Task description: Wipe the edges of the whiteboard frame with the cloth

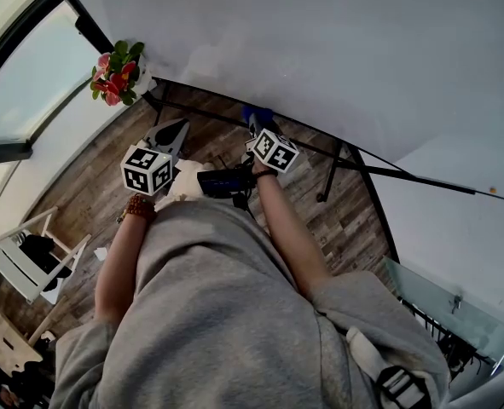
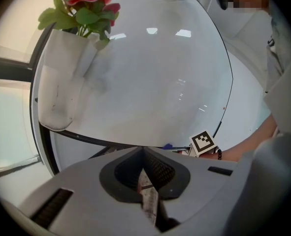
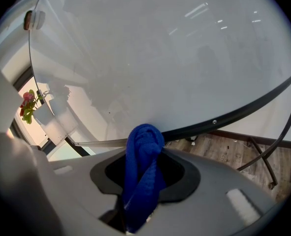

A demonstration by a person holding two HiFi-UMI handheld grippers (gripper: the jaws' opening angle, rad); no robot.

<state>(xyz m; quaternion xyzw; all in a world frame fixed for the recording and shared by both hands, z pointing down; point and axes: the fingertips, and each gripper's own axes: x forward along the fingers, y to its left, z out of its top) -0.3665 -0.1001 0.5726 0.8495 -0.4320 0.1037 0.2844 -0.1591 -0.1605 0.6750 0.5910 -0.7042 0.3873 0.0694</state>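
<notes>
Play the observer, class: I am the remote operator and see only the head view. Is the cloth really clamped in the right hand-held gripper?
Observer: Yes. The right gripper view shows the right hand-held gripper shut on the blue cloth, its folded end poking out ahead of the jaws.
Operator: And the left one?
Observer: The left hand-held gripper is shut, jaws together with nothing between them.
Operator: Anything on the board I miss?
Observer: A small object clings near the whiteboard's far edge; too small to identify.
</notes>
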